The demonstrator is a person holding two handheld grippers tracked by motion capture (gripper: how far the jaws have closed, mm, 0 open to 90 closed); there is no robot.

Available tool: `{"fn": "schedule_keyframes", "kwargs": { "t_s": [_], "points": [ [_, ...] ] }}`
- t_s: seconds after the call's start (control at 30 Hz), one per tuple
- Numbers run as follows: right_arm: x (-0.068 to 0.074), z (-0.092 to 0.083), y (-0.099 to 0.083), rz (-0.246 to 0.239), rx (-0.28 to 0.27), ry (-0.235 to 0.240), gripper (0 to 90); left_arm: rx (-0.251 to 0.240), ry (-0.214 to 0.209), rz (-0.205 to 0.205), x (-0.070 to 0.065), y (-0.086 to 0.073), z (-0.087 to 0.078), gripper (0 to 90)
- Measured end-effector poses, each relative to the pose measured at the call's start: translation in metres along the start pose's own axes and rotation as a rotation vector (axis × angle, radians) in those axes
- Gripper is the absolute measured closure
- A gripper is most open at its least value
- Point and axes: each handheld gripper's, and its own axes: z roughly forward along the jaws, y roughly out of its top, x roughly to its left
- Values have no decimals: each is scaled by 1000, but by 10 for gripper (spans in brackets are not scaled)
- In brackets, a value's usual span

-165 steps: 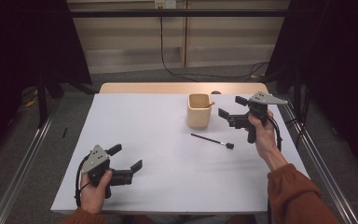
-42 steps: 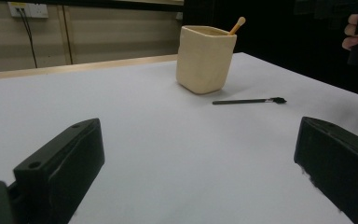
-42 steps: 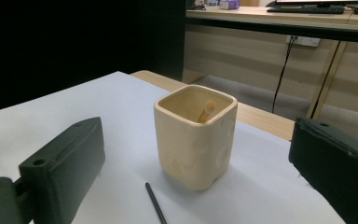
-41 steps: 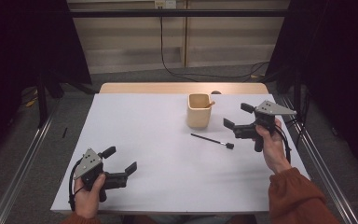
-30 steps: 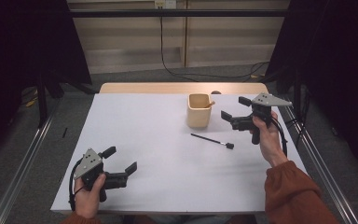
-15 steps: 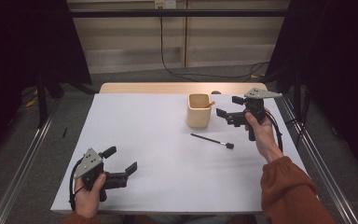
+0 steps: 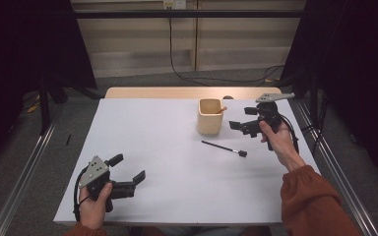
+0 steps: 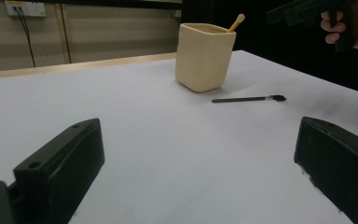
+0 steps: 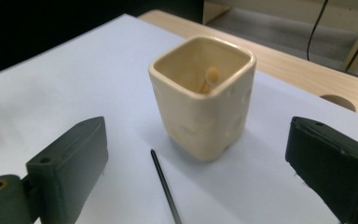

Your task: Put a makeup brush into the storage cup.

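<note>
1. The right gripper [image 7: 243,124] had moved up and toward the cup [image 7: 210,116] during the last second; a moment before, it hung lower, beside the black stick [image 7: 224,148].
2. Its jaws were wide open and held nothing. In the right gripper view, the cup [image 9: 204,97] stood between them, but it was not touched.
3. The cup was upright on the white table [image 7: 167,147], near the far edge. A small wooden stick [image 7: 220,110] leaned inside it, with its tip over the rim.
4. The black stick lay flat on the table, just in front of the cup and apart from it. In the left gripper view, the black stick [image 8: 248,99] pointed to the right.
5. The left gripper [image 7: 127,176] stayed at the near left corner of the table, low in the hand. Its jaws were open and empty.
6. I judged that this change meant the right hand was aiming at the cup or at the wooden stick inside it, not at the black stick. No grasp had begun yet, so the work was at an early step.
</note>
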Motion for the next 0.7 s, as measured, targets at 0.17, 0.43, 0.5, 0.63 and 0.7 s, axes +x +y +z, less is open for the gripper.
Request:
{"fn": "schedule_keyframes", "kwargs": {
  "t_s": [0.17,0.43,0.5,0.63,0.7],
  "points": [
    [-1,1,3,-23,89,6,26,-1,1,-3,1,0,0,15],
    [-1,12,5,-51,210,48,32,1,3,-3,1,0,0,16],
    [-2,13,6,-48,223,68,32,3,3,-2,1,0,0,16],
    [-3,17,12,-63,286,88,38,3,2,-4,1,0,0,15],
    [-3,18,14,-77,320,96,55,3,3,-2,1,0,-1,16]
  ]
}}
